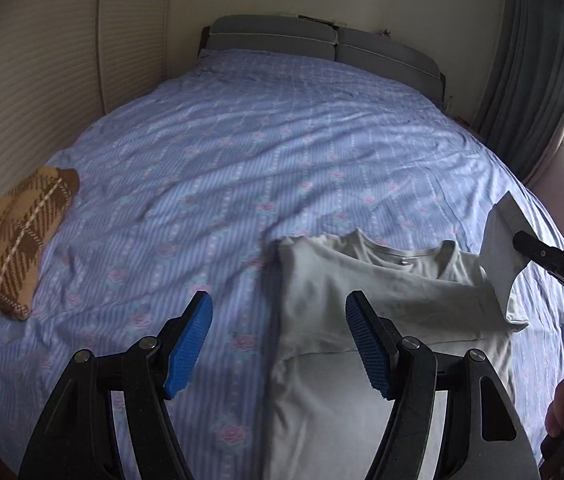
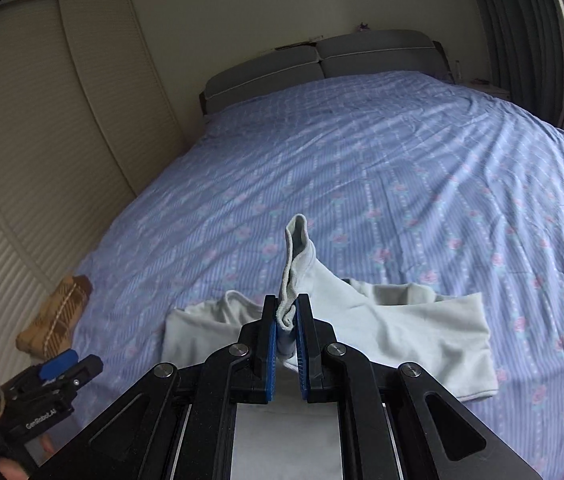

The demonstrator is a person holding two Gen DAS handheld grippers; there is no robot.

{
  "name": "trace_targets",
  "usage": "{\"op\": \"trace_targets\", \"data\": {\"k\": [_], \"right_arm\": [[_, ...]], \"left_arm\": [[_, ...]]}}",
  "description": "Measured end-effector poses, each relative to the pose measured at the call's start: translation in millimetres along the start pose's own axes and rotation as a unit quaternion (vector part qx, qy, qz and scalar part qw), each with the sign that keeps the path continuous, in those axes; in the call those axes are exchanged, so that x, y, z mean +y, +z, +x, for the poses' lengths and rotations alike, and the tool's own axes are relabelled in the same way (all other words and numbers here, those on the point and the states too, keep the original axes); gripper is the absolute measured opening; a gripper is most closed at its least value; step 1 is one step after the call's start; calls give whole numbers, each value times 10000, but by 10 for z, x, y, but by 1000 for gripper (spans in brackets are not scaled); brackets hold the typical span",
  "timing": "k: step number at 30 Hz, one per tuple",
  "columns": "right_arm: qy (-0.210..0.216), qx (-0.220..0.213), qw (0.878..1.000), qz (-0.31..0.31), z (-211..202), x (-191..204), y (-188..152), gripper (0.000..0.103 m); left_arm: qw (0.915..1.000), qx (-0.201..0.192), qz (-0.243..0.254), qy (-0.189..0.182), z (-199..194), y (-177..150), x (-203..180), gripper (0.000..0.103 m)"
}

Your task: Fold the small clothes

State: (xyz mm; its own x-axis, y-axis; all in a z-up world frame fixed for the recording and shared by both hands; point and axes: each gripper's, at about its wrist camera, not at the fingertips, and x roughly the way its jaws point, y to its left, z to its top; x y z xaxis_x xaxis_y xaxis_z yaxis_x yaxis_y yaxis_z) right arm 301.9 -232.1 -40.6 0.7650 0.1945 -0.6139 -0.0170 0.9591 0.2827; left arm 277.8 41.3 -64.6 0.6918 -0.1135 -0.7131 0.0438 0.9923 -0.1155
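In your left wrist view, your left gripper (image 1: 278,344) hangs with its blue-padded fingers (image 1: 188,346) spread wide over the left edge of the pale grey cotton T-shirt (image 1: 365,300), which lies at 5 o'clock on the blue floral bedsheet (image 1: 266,152), with a folded brown-and-tan plaid knit (image 1: 14,240) at 9 o'clock. In your right wrist view, your right gripper (image 2: 286,344) has its fingers pinched on a raised fold of that T-shirt (image 2: 401,328), and your left gripper (image 2: 58,364) shows at 8 o'clock.
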Motion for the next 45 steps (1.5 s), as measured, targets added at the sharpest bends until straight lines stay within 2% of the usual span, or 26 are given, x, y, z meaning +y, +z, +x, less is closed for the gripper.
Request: {"op": "trace_targets", "data": {"k": [6,12,15,17,18,20,24,27,31,36,39,43,45], "right_arm": [[55,562,9967,-579,589,784,-335,10],[-180,1047,9873,-1181,1025,1227,-669,11],[40,1140,9852,-1277,1048,1310,-738,24],[101,1029,9859,-1312,981,1319,-744,46],[87,962,9870,-1284,938,1301,-730,50],[112,891,9898,-1105,888,1238,-702,51],[-3,813,9945,-663,675,856,-615,51],[-236,668,9962,-497,462,539,-560,51],[-747,523,9950,-397,244,122,-506,51],[-1269,540,9901,-267,171,-367,-524,51],[-1495,625,9867,-110,214,-609,-568,51],[-1678,753,9829,13,297,-823,-648,51],[-1818,824,9799,42,336,-904,-699,51]], "left_arm": [[9995,67,-250,189,32,-97,586,69],[9994,137,-256,183,107,-190,784,69],[9994,183,-250,146,158,-215,792,69],[9994,206,-251,119,184,-234,765,69],[9994,217,-246,95,200,-240,744,69],[9995,221,-234,7,232,-237,688,69],[9995,219,-63,-206,292,-218,437,69],[9992,199,85,-331,355,-182,187,69],[9985,226,206,-453,538,-96,-153,69],[9972,426,503,-341,841,-83,-466,69],[9964,635,436,-354,973,-121,-531,69],[9953,737,612,-105,1088,-213,-603,69],[9953,812,537,17,1149,-259,-569,69]]}}
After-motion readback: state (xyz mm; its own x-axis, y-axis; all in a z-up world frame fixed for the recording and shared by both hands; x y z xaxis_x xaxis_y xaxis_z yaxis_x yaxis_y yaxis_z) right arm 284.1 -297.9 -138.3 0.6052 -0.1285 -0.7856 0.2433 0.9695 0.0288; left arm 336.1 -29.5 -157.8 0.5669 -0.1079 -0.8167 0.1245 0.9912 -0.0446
